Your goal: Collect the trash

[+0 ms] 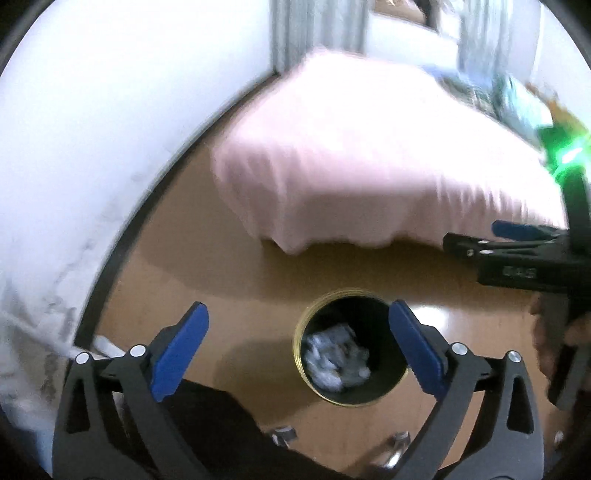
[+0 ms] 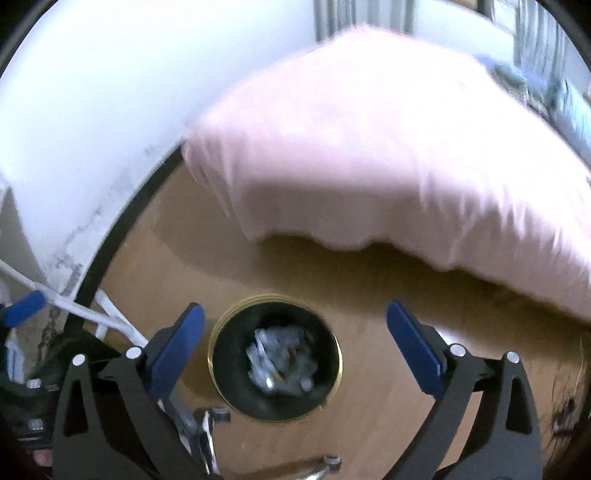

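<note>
Hand-held gripper (image 2: 295,343) gapes empty above bin (image 2: 275,358) holding trash (image 2: 282,363).

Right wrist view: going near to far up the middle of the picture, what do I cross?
Trash bin with crumpled paper inside → bare wooden floor → pink bedspread hanging over the bed's edge → grey curtain at the far wall.
</note>
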A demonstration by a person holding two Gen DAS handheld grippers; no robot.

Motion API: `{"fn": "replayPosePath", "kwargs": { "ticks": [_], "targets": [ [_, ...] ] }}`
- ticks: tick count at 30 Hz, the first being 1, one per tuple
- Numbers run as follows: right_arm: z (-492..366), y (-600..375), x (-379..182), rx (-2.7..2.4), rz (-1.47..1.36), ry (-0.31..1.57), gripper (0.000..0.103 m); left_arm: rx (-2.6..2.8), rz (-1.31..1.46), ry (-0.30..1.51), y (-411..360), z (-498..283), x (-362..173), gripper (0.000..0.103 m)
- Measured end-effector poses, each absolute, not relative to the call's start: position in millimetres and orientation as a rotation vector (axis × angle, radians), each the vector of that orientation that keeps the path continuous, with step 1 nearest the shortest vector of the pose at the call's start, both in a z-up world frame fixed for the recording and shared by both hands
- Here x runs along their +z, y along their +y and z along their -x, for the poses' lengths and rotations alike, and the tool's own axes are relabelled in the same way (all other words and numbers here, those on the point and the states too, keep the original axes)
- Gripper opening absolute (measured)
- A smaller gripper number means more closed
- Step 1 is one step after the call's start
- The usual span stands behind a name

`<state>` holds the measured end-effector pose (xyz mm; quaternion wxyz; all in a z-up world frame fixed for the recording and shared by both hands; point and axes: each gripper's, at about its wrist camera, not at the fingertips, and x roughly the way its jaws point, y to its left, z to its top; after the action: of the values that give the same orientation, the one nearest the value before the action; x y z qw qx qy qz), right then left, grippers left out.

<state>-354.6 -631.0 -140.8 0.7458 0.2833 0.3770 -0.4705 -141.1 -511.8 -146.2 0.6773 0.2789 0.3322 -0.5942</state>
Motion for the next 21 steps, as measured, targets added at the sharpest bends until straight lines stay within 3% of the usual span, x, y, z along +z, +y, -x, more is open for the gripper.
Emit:
{"fn": "replayPosePath", "kwargs": {
  "ticks": [3,9,14,21],
  "targets": [
    [295,-617,-95,-0.879,-0.478,0.812,0.096,-1.244,-0.496,0.684,-455,93,-82,0.096],
    [153,-546,-21,-0.487,-0.322,0.72,0.096,-0.87,-0.382,0.641,-319,-3,-9,0.096],
    [59,-460,14,-0.226,-0.181,0.681,0.096,-0.519,-0.272,0.641,-186,-56,15,0.096],
    [4,-370,33,-0.02,-0.103,0.651,0.096,-0.2,-0.095,0.649,-46,-62,30,0.096]
  ]
}}
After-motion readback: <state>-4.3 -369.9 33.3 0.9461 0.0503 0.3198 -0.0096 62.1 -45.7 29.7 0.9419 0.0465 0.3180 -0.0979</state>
